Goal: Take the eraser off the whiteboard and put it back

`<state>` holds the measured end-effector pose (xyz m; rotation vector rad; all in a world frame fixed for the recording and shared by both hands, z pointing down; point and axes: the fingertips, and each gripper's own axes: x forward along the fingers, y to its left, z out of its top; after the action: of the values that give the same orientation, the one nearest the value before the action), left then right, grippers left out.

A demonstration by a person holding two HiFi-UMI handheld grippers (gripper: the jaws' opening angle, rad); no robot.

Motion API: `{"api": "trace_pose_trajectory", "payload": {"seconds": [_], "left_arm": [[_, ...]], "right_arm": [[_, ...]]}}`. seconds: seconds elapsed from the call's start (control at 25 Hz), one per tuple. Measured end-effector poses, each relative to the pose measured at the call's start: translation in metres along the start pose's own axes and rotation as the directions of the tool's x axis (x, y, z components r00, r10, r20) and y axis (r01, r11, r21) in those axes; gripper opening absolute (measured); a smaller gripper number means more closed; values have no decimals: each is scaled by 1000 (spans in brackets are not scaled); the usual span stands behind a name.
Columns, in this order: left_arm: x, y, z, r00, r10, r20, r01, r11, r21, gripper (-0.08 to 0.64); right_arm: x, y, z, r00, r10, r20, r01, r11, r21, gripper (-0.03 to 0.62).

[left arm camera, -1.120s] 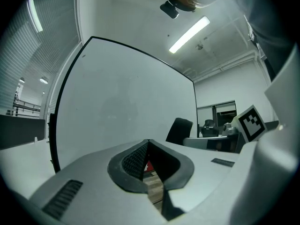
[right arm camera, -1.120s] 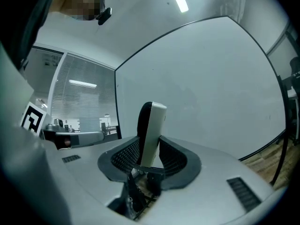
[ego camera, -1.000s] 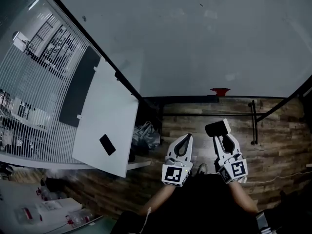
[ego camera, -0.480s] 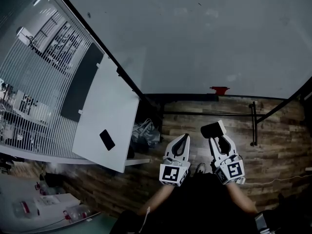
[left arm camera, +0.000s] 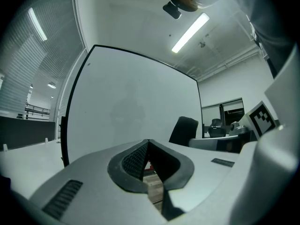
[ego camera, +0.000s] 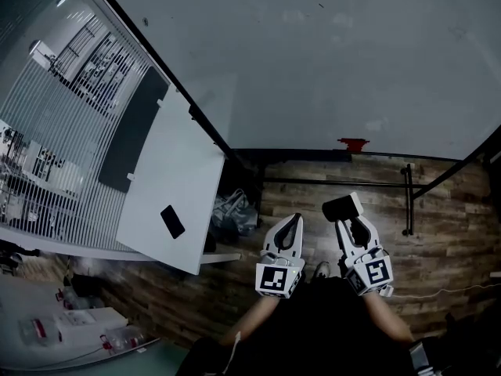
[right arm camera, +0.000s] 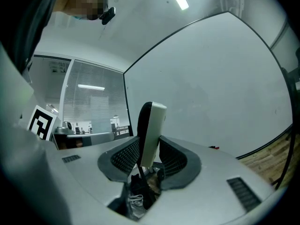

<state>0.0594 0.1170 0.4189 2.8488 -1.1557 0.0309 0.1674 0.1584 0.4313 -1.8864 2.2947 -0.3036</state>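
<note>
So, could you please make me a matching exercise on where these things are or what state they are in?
Things:
1 eraser
2 left tool
3 black phone
4 red object

Places or states:
A on the white table
B shut, empty
C gripped in the right tool
D at the whiteboard's bottom edge

Pairs: 1-C; 2-B; 3-A; 4-D

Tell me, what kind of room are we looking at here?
Most likely an office or meeting room: a large whiteboard on a stand, an eraser for it, a white desk beside it, and slatted blinds at the side.
</note>
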Motion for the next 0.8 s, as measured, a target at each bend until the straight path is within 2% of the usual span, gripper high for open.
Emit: {"api": "trace_pose_trajectory", "payload": {"seconds": [0.32, 0.56, 0.8], "left_arm": [[-9, 2, -1, 998, 61, -13, -61, 998, 0, 6], [-25, 7, 0, 991, 130, -38, -130, 991, 13, 6], [-37, 25, -7, 981, 185, -51, -184, 983, 22, 6]], "right_arm": [[0, -1, -6, 999, 38, -19, -37, 998, 57, 138], [1, 4, -21, 994, 101, -51, -96, 991, 97, 138], [23, 19, -22, 988, 151, -22, -145, 975, 169, 138]]}}
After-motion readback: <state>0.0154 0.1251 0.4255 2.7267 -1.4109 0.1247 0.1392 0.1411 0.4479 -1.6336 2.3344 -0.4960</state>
